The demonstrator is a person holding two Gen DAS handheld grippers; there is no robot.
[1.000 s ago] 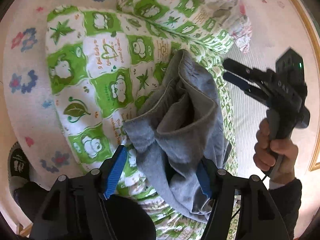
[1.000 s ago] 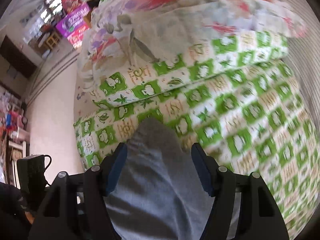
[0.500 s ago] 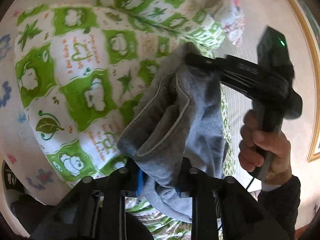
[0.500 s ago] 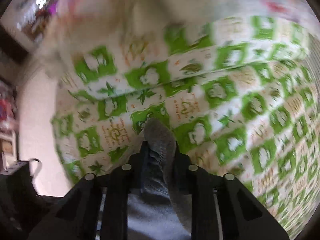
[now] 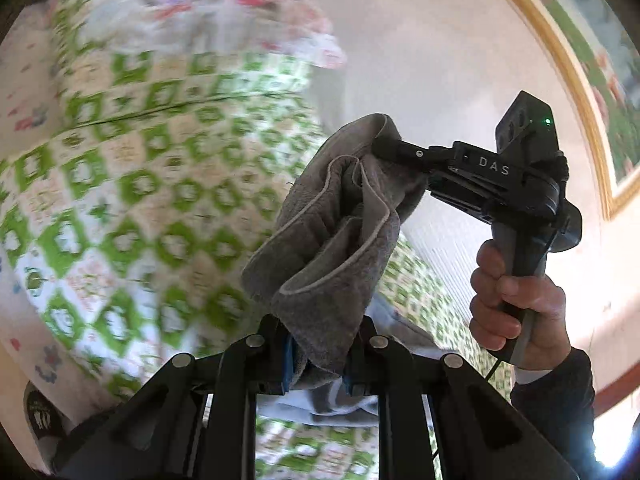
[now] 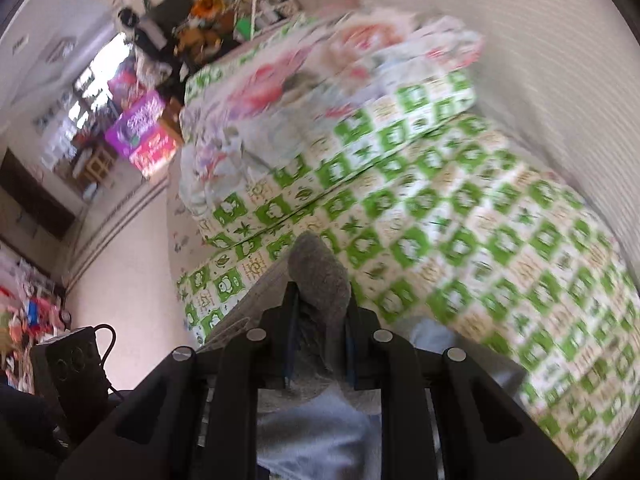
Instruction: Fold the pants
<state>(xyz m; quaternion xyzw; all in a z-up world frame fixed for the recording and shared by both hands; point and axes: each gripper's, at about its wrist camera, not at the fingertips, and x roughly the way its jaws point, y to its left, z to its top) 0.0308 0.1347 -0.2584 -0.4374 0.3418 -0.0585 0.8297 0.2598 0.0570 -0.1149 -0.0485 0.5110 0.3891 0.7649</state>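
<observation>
The grey pants (image 5: 336,224) hang bunched in the air between my two grippers, above the green-and-white quilt (image 5: 132,200). My left gripper (image 5: 320,356) is shut on the lower bunch of the waistband. My right gripper (image 5: 380,146) comes in from the right in the left wrist view, held by a hand (image 5: 516,300), and is shut on the upper end of the cloth. In the right wrist view my right gripper (image 6: 320,320) pinches a grey fold (image 6: 320,276), with the rest of the pants (image 6: 316,428) hanging pale below it.
The quilt-covered bed (image 6: 460,248) has floral bedding (image 6: 320,84) piled at its far end. A pale wall (image 5: 432,52) and a gold picture frame (image 5: 576,80) are on the right. Cluttered shelves and colourful boxes (image 6: 144,132) stand across the room. A black device (image 6: 72,364) is lower left.
Both grippers closed on the grey pants, one at each end, and lifted them up off the quilt. The views swung upward toward the wall and the room.
</observation>
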